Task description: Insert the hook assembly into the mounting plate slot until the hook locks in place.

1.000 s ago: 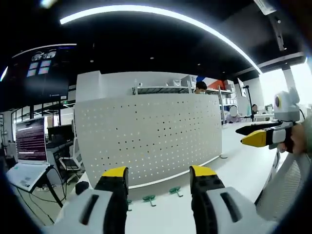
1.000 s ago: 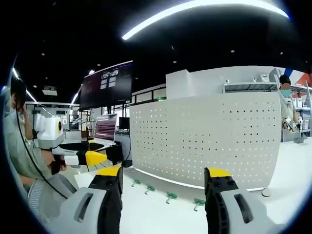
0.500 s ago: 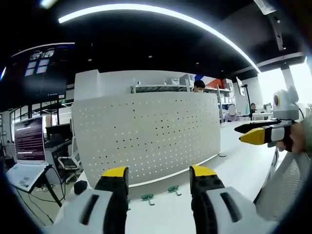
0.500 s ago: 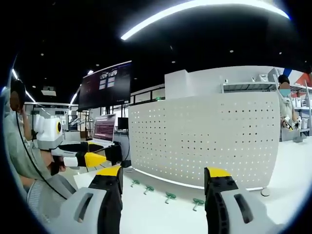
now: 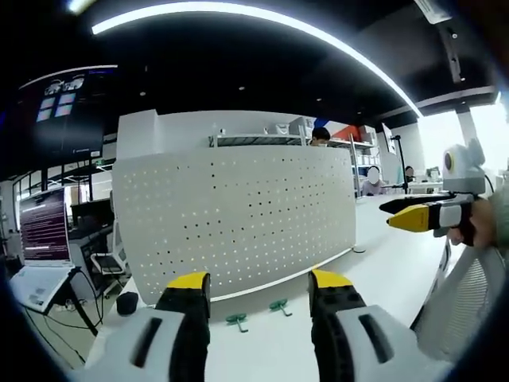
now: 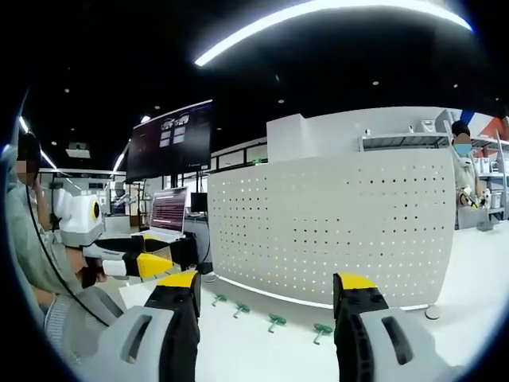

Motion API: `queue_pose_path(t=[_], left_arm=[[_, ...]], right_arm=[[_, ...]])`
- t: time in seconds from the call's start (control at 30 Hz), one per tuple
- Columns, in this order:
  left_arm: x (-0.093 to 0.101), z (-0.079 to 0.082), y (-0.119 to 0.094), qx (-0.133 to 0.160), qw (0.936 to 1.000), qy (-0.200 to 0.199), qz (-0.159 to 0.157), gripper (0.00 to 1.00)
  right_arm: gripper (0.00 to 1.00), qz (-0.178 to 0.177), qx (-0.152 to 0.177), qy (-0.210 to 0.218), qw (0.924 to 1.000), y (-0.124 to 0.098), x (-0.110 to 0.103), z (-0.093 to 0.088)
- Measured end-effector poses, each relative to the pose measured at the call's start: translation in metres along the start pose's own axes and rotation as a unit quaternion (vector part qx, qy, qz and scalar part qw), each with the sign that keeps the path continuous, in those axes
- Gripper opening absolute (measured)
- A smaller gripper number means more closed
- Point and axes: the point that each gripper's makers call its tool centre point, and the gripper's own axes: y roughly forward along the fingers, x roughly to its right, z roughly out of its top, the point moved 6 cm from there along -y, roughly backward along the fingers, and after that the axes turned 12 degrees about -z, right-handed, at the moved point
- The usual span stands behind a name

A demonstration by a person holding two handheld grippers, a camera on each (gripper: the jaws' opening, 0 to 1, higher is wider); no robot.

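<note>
Both grippers [image 5: 256, 290] [image 6: 270, 290] hover, jaws apart, empty; hooks [image 6: 276, 321] near the pegboard [image 6: 334, 231] look light, stiff — pinch the stem.

White counter [image 5: 390, 263] carries the work. Laptop [image 6: 169, 215] w/ lit screen stands at far end, dark wall monitor [image 6: 171, 139] above it. Metal shelf rack [image 5: 254, 142] behind; curved ceiling light strip [image 5: 262, 20] overhead. A person [image 6: 463, 171] stands in bkgd.

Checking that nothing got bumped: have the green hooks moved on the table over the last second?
No. In the right gripper view the green hooks lie in the same row along the foot of the pegboard; only the camera drifted slightly.
</note>
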Motion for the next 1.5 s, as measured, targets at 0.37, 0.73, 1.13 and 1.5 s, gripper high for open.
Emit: queue_pose_path(t=[0.37, 0.73, 1.13, 1.5], left_arm=[[-0.01, -0.001, 0.003, -0.005, 0.9998, -0.02, -0.009, 0.52], [-0.057, -0.007, 0.01, -0.035, 0.9991, 0.022, -0.013, 0.46], [-0.1, -0.045, 0.03, -0.153, 0.9775, 0.13, -0.066, 0.34], [-0.118, -0.07, 0.049, -0.223, 0.9513, 0.176, -0.12, 0.27]], right_arm=[[0.65, -0.016, -0.01, 0.0, 0.9998, 0.001, 0.006, -0.003], [0.65, -0.04, -0.026, -0.007, 0.9988, 0.004, 0.013, -0.008], [0.65, -0.067, -0.036, -0.011, 0.9971, 0.003, 0.021, -0.011], [0.64, -0.088, -0.036, -0.01, 0.9954, 0.001, 0.028, -0.011]])
